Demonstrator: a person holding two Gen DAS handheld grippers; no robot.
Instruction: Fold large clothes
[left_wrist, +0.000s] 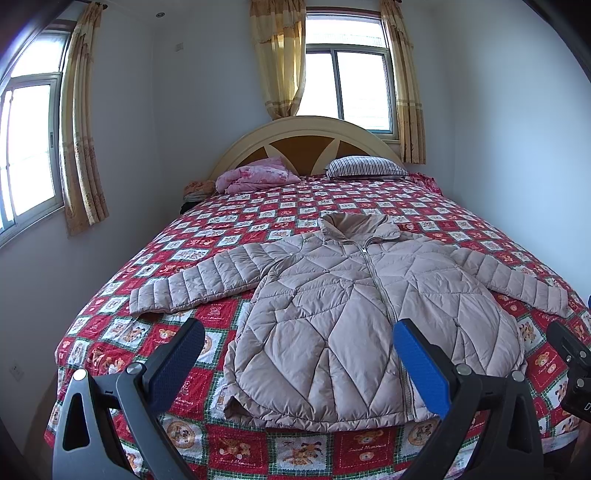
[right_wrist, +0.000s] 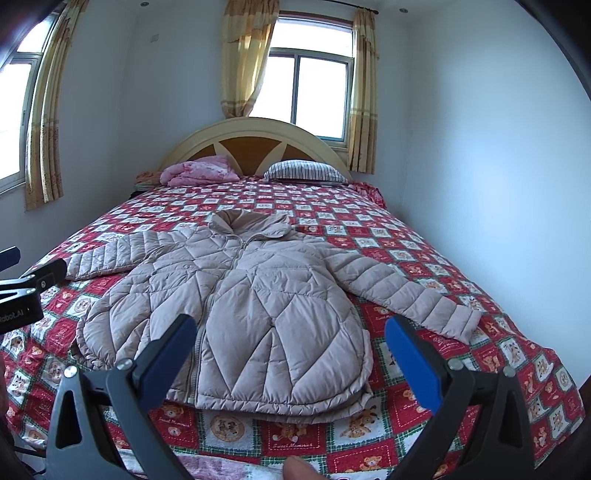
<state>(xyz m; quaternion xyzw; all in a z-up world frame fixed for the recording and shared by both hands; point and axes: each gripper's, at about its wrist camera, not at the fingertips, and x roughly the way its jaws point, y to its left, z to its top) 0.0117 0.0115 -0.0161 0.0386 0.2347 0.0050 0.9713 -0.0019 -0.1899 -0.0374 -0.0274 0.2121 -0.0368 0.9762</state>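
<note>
A beige quilted puffer jacket (left_wrist: 332, 317) (right_wrist: 243, 310) lies face up and zipped on the bed, collar toward the headboard, both sleeves spread out to the sides. My left gripper (left_wrist: 299, 332) hovers open above the jacket's near hem, holding nothing. My right gripper (right_wrist: 290, 330) is also open and empty, held above the hem on the jacket's right half. The right gripper's body shows at the right edge of the left wrist view, and the left gripper's body shows at the left edge of the right wrist view.
The bed has a red patchwork quilt (left_wrist: 207, 229) (right_wrist: 424, 254) with bear prints. At the head lie a pink bundle (left_wrist: 255, 177) and a striped pillow (left_wrist: 365, 167) before the arched headboard (left_wrist: 306, 140). Walls stand close on both sides. A fingertip (right_wrist: 299, 469) shows at the bottom.
</note>
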